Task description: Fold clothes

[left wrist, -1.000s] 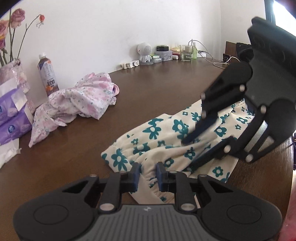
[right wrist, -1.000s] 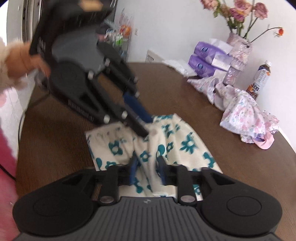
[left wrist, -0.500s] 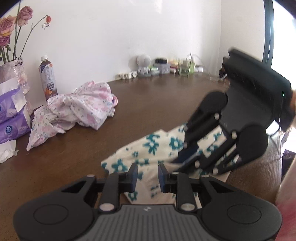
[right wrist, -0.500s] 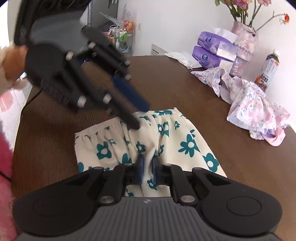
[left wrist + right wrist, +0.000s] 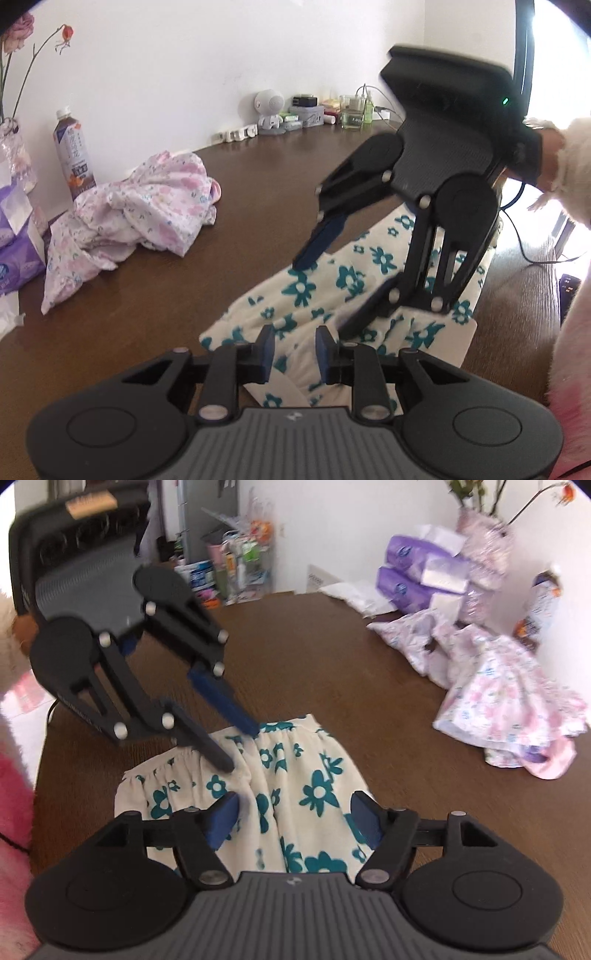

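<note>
Waistband of folded floral shorts [image 5: 295,786] faces away.

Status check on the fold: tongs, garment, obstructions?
Left tongs open, right tongs open, both over the cloth. Cream garment with teal flowers lies folded on the brown wooden table. Crumpled pink floral garment sits apart.

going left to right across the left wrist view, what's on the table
purple tissue packs → drink bottle → crumpled pink floral garment → white robot figurine → cream garment with teal flowers → right gripper, open above that garment
</note>
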`<state>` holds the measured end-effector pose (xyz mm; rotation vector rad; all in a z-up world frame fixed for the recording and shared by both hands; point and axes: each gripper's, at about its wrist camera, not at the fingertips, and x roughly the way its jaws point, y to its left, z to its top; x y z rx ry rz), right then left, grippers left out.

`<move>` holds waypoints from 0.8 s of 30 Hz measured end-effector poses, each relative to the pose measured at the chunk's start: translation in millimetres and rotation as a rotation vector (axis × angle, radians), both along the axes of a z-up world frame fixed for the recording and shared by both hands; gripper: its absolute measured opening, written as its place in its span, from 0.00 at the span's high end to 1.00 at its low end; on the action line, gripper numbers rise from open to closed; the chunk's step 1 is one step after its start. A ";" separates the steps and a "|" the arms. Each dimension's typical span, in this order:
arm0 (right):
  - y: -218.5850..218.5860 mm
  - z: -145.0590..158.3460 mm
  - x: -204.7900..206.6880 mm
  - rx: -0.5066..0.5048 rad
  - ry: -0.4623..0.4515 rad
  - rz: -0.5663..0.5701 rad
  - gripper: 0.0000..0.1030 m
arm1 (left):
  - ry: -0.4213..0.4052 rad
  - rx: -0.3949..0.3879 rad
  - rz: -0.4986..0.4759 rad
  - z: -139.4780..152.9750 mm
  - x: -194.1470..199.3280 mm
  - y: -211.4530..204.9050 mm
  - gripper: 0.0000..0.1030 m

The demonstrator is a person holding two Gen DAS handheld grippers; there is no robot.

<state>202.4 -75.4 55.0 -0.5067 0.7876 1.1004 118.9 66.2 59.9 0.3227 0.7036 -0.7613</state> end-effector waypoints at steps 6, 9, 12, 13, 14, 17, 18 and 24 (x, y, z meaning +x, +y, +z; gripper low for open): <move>3.1 -2.0 -0.1 -0.013 0.045 0.104 0.81 | 0.034 0.021 -0.076 9.5 21.3 3.7 0.64; 4.7 -1.4 -8.8 -0.035 0.010 0.148 0.88 | 0.021 0.052 -0.141 10.9 30.4 0.0 0.62; 7.1 -2.8 -10.4 -0.044 0.013 0.168 0.89 | 0.053 0.074 -0.224 4.7 43.8 -6.7 0.62; 7.6 -3.2 -10.2 -0.044 0.015 0.168 0.89 | 0.074 0.080 -0.253 1.6 48.4 -8.8 0.62; 8.0 -3.5 -9.7 -0.047 0.017 0.163 0.89 | 0.098 0.084 -0.275 -2.2 52.5 -10.6 0.62; 7.1 -2.9 -8.4 -0.054 -0.005 0.132 0.62 | 0.180 0.089 -0.276 -10.8 64.6 -13.2 0.62; 6.0 -2.2 -7.6 -0.054 -0.021 0.117 0.42 | 0.201 0.076 -0.275 -11.6 66.7 -12.0 0.65; 4.8 -4.8 7.1 -0.035 0.001 0.085 0.33 | 0.232 0.053 -0.271 -15.0 62.9 -8.0 0.71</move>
